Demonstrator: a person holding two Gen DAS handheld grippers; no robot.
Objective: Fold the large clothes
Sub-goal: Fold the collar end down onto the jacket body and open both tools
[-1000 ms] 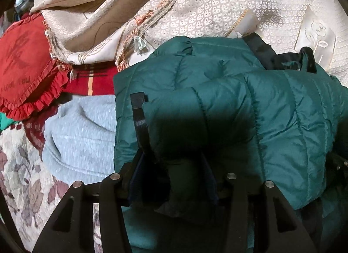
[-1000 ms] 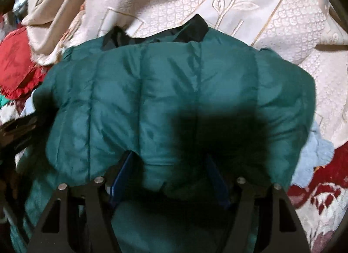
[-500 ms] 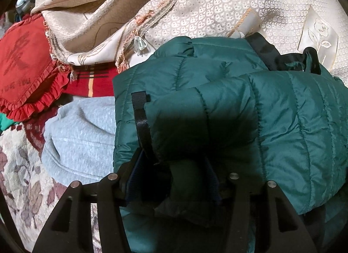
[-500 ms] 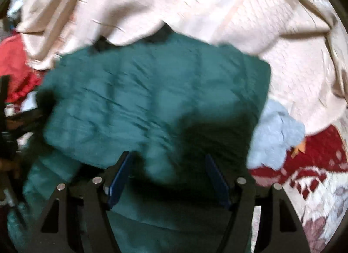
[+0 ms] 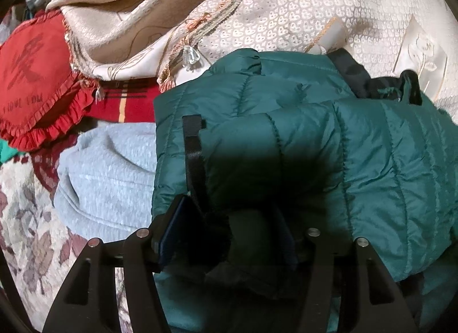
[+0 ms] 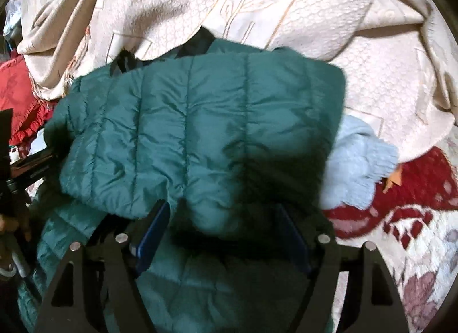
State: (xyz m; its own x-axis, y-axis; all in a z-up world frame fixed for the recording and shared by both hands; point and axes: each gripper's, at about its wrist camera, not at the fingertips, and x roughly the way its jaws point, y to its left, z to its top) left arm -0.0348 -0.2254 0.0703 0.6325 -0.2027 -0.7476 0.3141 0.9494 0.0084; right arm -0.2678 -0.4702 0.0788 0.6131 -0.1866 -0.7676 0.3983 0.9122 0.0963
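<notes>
Both grippers loosening on the folded jacket

The left gripper (image 5: 226, 235) has just been opening, with a dark fold of the green jacket (image 5: 329, 138) between its pads. The right gripper (image 6: 221, 235) has also been opening, jacket between its pads; its view has shifted right, exposing more of the blue knit garment (image 6: 360, 161).

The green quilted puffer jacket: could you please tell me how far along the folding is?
Done: the green quilted puffer jacket is doubled into a compact bundle on the cream patterned bedspread.

In hand: both the left gripper and the right gripper have just been opening, with jacket fabric between their jaws.

Left: pulling clear, perhaps neatening. The light blue knitted garment beside it looks unfolded.
</notes>
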